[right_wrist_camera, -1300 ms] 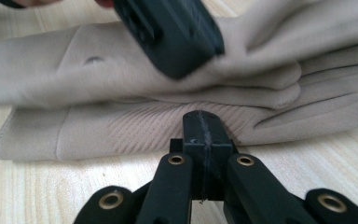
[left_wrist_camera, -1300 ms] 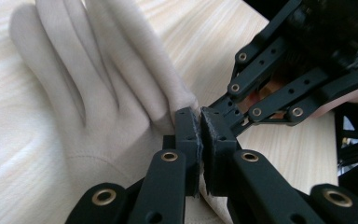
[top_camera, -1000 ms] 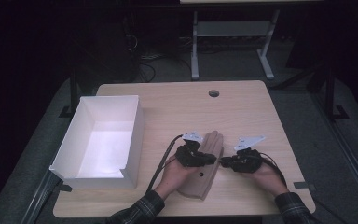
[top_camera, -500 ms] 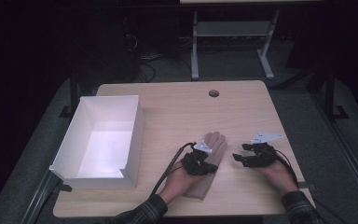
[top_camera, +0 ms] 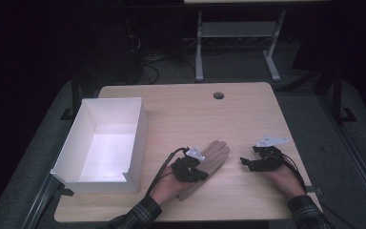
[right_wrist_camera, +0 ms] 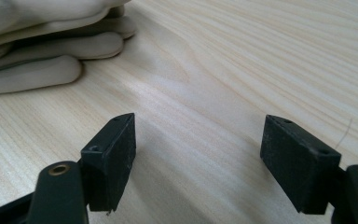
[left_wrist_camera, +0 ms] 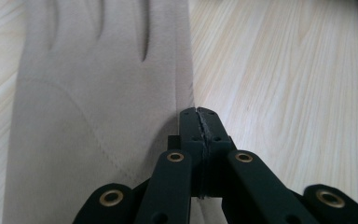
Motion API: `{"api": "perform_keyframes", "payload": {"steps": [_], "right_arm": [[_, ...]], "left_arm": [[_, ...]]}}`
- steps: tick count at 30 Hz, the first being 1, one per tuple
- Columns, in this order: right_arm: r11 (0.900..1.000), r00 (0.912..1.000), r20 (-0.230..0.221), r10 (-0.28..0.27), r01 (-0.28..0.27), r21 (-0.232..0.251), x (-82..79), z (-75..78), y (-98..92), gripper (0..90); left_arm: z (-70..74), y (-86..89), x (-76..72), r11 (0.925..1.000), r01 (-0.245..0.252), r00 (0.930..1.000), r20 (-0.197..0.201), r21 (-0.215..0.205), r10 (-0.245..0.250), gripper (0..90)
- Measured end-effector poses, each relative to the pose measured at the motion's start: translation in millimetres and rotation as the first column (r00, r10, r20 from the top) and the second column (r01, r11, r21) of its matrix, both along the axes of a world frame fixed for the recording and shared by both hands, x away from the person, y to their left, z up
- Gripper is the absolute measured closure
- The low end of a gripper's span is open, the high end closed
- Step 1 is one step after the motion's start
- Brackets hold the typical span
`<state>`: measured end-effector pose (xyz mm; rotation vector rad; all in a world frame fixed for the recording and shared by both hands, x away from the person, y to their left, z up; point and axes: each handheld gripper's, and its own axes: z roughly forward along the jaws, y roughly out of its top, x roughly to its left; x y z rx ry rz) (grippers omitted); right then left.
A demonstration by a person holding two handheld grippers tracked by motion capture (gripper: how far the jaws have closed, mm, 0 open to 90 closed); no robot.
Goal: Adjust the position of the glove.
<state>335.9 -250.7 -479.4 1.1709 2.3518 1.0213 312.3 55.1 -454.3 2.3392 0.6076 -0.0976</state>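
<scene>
Glove [top_camera: 214, 155] edge: holding left gripper [left_wrist_camera: 199, 116] pinched shut on it, lifting gently toward box [top_camera: 138, 138], parking right gripper [right_wrist_camera: 198, 154], jaws just opening and empty, near table's [top_camera: 248, 109] front edge.

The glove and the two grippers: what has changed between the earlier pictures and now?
The right gripper has let go of the glove and drawn away to the right; its jaws have just been opening, with nothing between them. The left gripper has closed at the glove's edge, where its shut jaws sit in the left gripper view. The glove shifted slightly right on the table. The white box stayed put.
</scene>
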Motion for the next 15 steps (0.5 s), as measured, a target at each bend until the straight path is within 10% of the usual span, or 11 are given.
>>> {"api": "perform_keyframes", "payload": {"steps": [15], "right_arm": [[1.000,1.0000,0.003,0.008,-0.008,0.019,0.2,-2.7,-0.8,19.1]], "left_arm": [[10.3,23.0,-4.4,0.9998,-0.009,0.9998,0.020,0.018,0.009,82.0]]}}
